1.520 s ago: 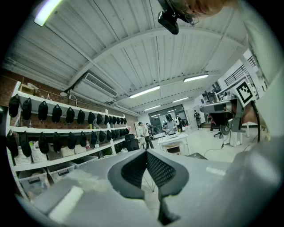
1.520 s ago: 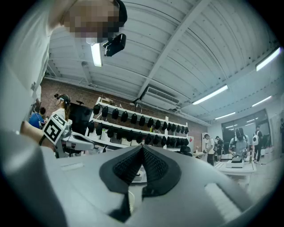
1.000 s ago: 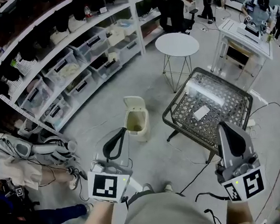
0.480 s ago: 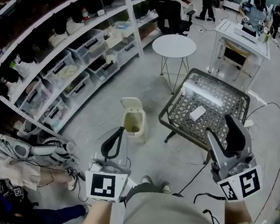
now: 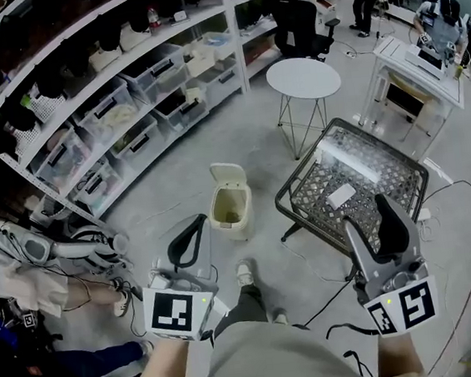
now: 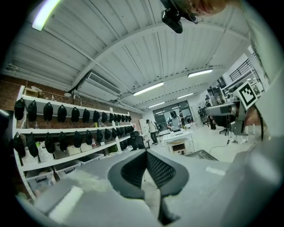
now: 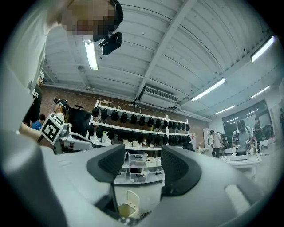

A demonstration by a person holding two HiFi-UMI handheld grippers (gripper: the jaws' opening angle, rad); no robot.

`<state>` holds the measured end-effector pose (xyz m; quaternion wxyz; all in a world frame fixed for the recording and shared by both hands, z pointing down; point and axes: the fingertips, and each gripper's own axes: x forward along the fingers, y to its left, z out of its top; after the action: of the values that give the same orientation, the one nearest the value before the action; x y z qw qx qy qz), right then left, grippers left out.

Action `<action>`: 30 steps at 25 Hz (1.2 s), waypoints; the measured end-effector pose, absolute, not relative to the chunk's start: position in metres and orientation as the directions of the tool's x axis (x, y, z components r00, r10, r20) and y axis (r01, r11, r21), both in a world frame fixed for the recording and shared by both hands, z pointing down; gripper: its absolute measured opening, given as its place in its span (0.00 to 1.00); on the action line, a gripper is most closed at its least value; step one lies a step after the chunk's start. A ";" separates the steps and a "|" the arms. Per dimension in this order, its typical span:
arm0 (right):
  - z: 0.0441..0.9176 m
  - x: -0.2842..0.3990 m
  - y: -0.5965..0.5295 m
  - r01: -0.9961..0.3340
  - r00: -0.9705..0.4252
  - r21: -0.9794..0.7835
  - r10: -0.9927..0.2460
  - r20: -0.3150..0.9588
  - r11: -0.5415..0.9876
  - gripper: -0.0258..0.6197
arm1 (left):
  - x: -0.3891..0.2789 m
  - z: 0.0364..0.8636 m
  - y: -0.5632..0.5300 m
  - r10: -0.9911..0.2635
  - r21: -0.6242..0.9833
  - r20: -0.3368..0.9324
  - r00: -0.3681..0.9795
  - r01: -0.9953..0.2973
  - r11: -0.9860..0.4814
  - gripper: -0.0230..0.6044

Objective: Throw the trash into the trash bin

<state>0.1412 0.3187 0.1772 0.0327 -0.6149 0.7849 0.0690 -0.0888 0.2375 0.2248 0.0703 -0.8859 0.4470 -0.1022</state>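
Note:
A cream trash bin (image 5: 230, 202) stands on the floor with its lid flipped up; it also shows low between the jaws in the right gripper view (image 7: 128, 206). A white scrap of paper (image 5: 341, 195) lies on the dark wire-mesh table (image 5: 298, 187) right of the bin. My left gripper (image 5: 201, 221) is held near my body, short of the bin, its jaws meeting at the tips (image 6: 145, 153) with nothing in them. My right gripper (image 5: 366, 212) hovers at the table's near edge, open and empty (image 7: 143, 162).
Long shelves with clear storage boxes (image 5: 127, 111) run along the left. Behind the mesh table are a round white side table (image 5: 303, 76), a black office chair (image 5: 297, 14) and a white desk (image 5: 411, 69). Cables (image 5: 330, 291) trail on the floor. My foot (image 5: 244, 270) is near the bin.
The right gripper's jaws have gone from shut to open. My foot has stepped forward toward the bin. The left gripper stays shut.

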 end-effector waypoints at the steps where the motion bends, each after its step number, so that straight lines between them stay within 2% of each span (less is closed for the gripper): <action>1: 0.179 0.139 0.312 -0.968 -0.246 0.070 -0.960 -0.131 0.239 0.44 | -0.090 0.226 0.232 -0.807 -0.215 0.119 0.579 -0.778 -0.590 0.04; 16: 0.201 0.104 0.167 -0.961 -0.267 0.086 -0.961 -0.065 0.262 0.44 | -0.102 0.242 0.094 -0.780 -0.205 0.128 0.613 -0.753 -0.625 0.04; 30: 0.196 0.080 0.018 -0.985 -0.158 0.083 -0.986 -0.054 0.153 0.44 | -0.123 0.239 -0.067 -0.715 -0.204 0.122 0.689 -0.687 -0.697 0.04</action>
<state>0.0804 0.0176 0.1959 -0.0066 -0.6488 0.7594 0.0490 -0.1225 -0.0665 0.2390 0.0711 -0.9162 0.3825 -0.0964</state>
